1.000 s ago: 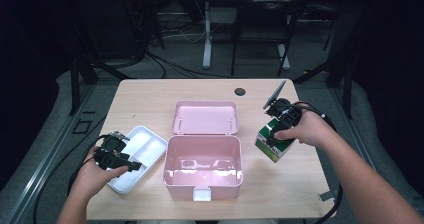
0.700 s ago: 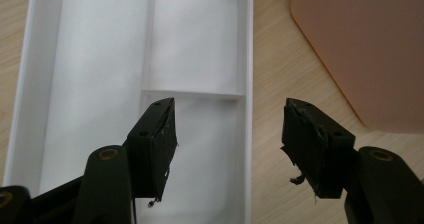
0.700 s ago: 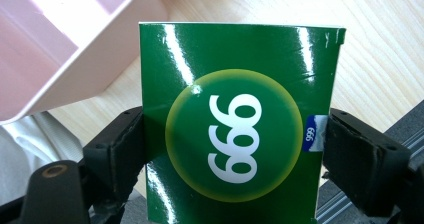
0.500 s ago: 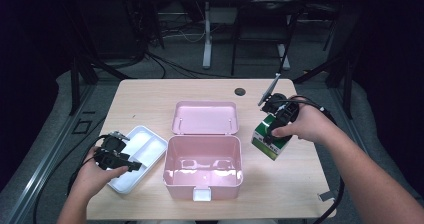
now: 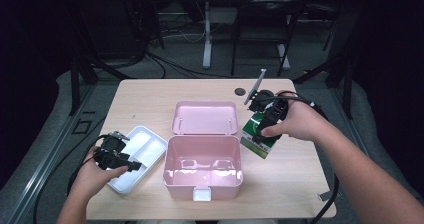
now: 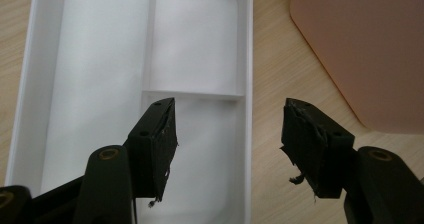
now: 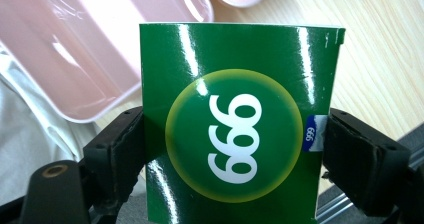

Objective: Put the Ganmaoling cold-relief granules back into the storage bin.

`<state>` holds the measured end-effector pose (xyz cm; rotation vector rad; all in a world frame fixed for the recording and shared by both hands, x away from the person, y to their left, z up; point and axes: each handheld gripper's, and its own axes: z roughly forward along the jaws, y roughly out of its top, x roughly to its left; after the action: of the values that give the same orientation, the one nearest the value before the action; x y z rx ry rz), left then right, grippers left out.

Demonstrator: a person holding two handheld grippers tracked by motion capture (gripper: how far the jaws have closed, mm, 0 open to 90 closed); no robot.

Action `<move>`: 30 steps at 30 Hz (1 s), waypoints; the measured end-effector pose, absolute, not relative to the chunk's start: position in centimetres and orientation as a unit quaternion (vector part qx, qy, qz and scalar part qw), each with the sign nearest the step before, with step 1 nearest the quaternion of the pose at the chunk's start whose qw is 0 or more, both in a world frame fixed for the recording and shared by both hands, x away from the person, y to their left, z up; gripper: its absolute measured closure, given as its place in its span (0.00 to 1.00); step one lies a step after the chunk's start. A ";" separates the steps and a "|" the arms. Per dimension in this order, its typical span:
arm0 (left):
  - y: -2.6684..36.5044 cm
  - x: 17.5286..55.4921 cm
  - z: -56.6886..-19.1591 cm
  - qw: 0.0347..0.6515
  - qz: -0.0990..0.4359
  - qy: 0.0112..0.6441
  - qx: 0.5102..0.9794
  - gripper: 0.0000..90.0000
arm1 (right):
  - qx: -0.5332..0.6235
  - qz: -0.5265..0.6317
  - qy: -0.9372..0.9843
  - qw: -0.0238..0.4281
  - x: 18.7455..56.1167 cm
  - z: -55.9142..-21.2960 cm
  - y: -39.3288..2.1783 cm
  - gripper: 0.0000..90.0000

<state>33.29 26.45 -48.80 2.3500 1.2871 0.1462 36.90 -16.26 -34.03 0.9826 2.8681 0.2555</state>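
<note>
Green box (image 7: 235, 124) sits clamped in my right gripper (image 5: 264, 120) beside the pink case (image 5: 204, 166), not yet inside; left gripper (image 6: 227, 134) gapes empty.

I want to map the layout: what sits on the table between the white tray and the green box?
In the high view, the open pink box lies between the white tray and the green box.

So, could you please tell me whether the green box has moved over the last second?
Yes. The green box, clamped in the right hand-held gripper, has shifted left, closer to the open pink case.
</note>
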 end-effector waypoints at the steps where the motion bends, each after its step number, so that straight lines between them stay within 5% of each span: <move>1: 26.4 33.3 -48.8 0.227 0.054 0.467 0.853 0.43 | 0.318 0.067 0.943 0.066 36.7 -33.9 -15.8 0.18; 30: 26.3 33.4 -49.1 0.222 0.051 0.464 0.856 0.43 | 0.131 0.080 0.986 0.066 34.0 -34.0 -10.8 0.18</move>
<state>33.43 26.26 -49.06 2.3662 1.2814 0.1414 34.02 -10.75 -33.98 0.3948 2.9731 0.2402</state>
